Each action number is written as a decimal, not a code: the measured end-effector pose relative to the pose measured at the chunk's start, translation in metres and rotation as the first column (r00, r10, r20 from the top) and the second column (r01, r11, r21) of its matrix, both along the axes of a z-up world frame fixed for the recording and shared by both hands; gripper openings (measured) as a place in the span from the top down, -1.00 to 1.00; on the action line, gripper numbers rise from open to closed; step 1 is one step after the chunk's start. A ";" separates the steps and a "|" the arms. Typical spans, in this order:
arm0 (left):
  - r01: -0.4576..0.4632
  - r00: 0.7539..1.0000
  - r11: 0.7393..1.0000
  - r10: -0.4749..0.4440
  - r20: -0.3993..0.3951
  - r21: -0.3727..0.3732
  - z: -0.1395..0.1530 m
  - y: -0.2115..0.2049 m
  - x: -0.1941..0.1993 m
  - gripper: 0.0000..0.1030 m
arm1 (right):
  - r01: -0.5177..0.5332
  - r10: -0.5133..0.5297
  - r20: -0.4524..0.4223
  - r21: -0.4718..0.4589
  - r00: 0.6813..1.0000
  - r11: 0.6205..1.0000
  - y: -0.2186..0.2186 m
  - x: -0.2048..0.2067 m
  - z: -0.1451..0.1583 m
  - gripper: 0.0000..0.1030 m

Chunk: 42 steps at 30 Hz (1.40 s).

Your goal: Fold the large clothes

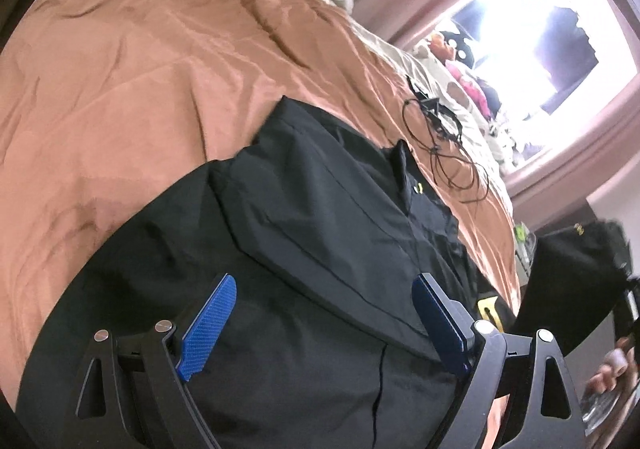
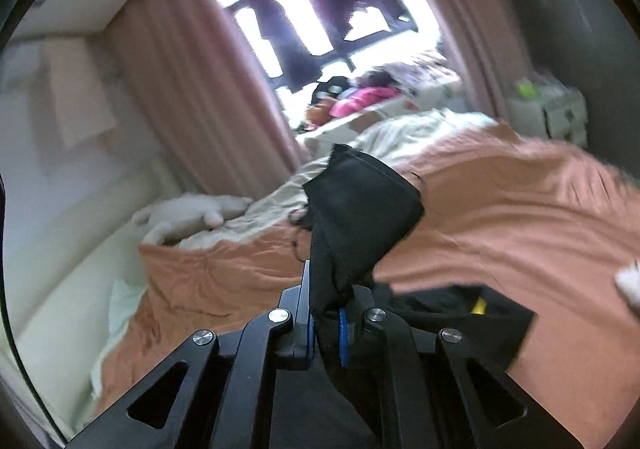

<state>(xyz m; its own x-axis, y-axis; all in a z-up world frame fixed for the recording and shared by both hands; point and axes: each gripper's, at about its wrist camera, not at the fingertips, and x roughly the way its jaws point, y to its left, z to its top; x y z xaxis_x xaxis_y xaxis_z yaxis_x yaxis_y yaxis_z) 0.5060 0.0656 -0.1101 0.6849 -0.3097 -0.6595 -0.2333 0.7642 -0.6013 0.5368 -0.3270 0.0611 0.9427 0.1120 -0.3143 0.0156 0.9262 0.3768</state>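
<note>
A large black garment lies spread on an orange-brown bedcover. My left gripper hovers just over it, open, with its blue pads wide apart and nothing pinched between them. In the right wrist view my right gripper is shut on a fold of the black garment, and the cloth stands up in a bunch ahead of the jaws, lifted off the bed. At the right edge of the left wrist view that raised black fabric shows beside a hand.
A tangle of thin black cable lies on the bedcover past the garment. White bedding and a pale plush toy sit near the wall. Pink curtains frame a bright window with piled clothes below it.
</note>
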 end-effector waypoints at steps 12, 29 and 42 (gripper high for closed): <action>-0.148 0.989 0.988 0.147 -0.019 -0.051 -0.011 0.044 -0.010 -0.75 | -0.206 0.206 -0.019 -0.175 0.978 0.963 0.126 0.041 -0.009 0.82; -0.236 0.968 0.972 0.234 -0.089 -0.010 -0.027 0.060 -0.007 -0.75 | -0.325 0.282 -0.247 -0.157 0.927 0.933 0.187 0.074 -0.106 -0.82; -0.167 0.984 0.984 0.171 -0.057 0.062 -0.017 0.024 0.000 -0.75 | -0.121 0.142 -0.283 0.090 0.949 0.989 0.040 -0.021 -0.136 -0.82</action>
<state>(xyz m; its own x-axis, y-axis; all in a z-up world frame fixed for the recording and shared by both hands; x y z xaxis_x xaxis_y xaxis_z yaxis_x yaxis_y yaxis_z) 0.5056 0.0898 -0.1269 0.6814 -0.1537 -0.7156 -0.3978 0.7429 -0.5384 0.5158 -0.2875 -0.0746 0.7887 0.2603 -0.5570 0.0131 0.8986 0.4385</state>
